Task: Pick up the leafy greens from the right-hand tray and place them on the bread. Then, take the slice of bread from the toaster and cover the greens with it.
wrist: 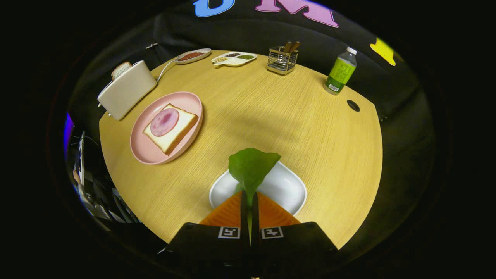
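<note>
Now: gripper clamped on the leafy greens, held above the white tray.

Both fingers press together on the leaf's stem, the blade standing up just ahead of the tips, over the tray directly beyond them. Toward ten o'clock from the fingers lies a pink plate bearing a slice of bread topped with a round of ham. Farther off at ten o'clock stands the white toaster with a second bread slice poking out of its slot. At about eleven o'clock, far across the wooden table, sit an oval dish and a divided dish; at twelve, a wire holder; at one, a green-labelled bottle, its printing too small to read. Square coded markers sit on the gripper body behind the fingers.
</note>
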